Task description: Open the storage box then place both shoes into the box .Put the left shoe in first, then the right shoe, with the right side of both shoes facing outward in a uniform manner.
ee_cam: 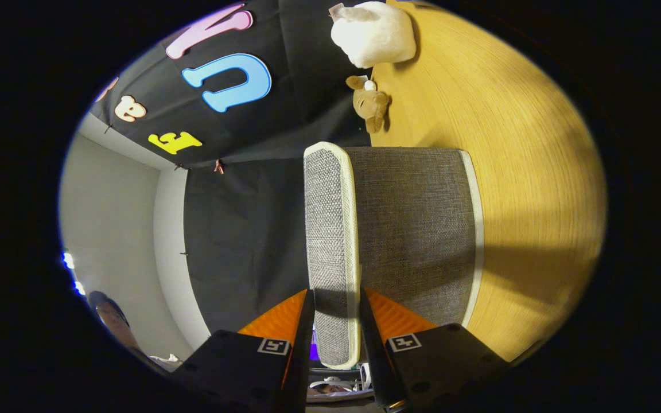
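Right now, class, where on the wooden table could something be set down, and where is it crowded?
Free: the wooden table beside the grey fabric storage box. Crowded: beyond the box, by the brown plush and white plush. The tongs grip the box's lid.

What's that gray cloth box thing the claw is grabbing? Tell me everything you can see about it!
The storage box is covered in gray woven cloth with pale cream trim along its edges. Its lid, a flat panel of lighter gray weave, is swung up and seen edge-on. The claw has one finger on each side of the lid, pinching it. The box sits on a wooden table. Its inside cannot be seen.
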The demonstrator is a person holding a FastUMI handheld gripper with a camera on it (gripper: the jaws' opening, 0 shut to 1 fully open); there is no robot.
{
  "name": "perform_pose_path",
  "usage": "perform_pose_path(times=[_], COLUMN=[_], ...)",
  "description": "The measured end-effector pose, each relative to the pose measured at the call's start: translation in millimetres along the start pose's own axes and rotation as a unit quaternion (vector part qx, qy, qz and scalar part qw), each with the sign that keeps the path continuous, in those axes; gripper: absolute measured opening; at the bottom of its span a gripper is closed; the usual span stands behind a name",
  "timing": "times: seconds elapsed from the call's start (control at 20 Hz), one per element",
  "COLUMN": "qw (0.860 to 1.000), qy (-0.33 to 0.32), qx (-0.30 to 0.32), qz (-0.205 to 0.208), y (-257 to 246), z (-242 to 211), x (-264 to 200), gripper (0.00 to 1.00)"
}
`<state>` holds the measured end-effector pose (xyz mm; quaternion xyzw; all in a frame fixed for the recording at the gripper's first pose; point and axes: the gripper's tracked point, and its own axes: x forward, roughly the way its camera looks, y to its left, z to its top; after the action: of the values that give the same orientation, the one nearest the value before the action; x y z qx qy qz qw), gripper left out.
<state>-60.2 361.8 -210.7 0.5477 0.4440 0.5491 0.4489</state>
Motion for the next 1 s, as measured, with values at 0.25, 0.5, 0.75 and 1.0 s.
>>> perform_pose_path(times=[0.25, 0.5, 0.75, 1.0], qw=[0.998, 0.990, 0.978, 0.956], qy=[-0.028, -0.065, -0.070, -0.050], qx=[-0.056, -0.128, -0.195, -0.288], qz=[-0.003, 0.000, -0.017, -0.027], y=[24.0, 74.0, 128.0, 179.0], z=[0.4, 4.0, -0.9, -19.3], x=[-6.9, 4.0, 44.1, 104.7], gripper=[0.05, 0.05, 0.05, 0.05])
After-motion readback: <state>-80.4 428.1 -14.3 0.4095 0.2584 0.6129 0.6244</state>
